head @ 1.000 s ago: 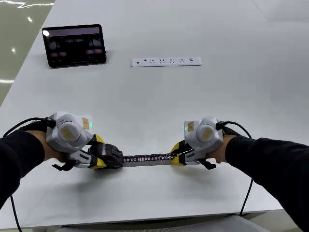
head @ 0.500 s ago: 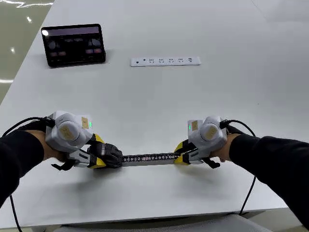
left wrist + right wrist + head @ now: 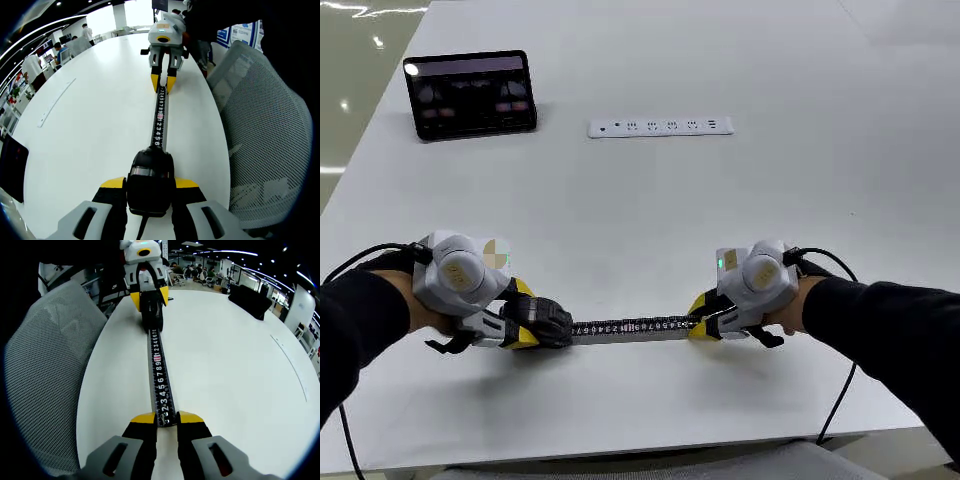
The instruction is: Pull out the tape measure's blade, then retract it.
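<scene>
Our left tool [image 3: 525, 316] clamped the case [image 3: 550, 322], right tool [image 3: 699, 318] pinched the blade [image 3: 630, 327]. We figured: pull straight, flat.

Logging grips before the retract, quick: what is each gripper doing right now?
Left gripper: shut on the case.
Right gripper: shut on the blade, at its end.

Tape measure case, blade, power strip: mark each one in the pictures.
Tape measure case [image 3: 150, 177], left gripper view, black top.
Blade [image 3: 159, 375], right gripper view, numbered middle.
Power strip [image 3: 660, 127], head view, middle.
</scene>
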Demonstrator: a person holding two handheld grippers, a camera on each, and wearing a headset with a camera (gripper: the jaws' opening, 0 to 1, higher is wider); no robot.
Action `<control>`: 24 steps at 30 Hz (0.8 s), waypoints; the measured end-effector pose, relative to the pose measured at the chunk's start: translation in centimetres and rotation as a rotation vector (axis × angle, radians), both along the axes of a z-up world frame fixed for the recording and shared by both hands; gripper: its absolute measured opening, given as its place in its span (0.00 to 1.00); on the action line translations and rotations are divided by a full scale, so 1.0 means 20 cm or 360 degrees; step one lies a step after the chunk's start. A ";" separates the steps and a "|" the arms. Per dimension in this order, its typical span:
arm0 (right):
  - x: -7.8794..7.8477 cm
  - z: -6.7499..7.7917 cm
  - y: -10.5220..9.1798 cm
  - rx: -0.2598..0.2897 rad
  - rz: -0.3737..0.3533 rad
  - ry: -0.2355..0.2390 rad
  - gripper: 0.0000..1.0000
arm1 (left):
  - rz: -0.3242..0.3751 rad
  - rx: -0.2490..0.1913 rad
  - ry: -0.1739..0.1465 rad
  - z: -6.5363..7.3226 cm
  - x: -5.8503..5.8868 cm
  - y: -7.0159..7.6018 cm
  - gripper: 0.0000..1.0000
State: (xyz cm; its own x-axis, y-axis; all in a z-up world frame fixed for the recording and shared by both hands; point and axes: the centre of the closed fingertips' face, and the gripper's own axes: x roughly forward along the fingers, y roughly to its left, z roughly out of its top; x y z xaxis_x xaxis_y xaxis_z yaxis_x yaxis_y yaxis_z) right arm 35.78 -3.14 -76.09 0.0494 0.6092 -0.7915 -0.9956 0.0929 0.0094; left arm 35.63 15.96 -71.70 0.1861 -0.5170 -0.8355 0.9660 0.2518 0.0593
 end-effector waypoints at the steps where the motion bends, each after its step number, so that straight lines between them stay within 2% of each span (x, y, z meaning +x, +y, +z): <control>1: 0.00 0.00 0.00 0.0000 -0.0003 0.0001 0.10 | 0.0000 0.0000 0.0000 0.00 0.00 0.00 0.30; 24: 0.01 0.01 -0.11 -0.0028 -0.0022 0.0005 0.10 | 0.0009 -0.0008 0.0000 0.01 -0.01 -0.01 0.30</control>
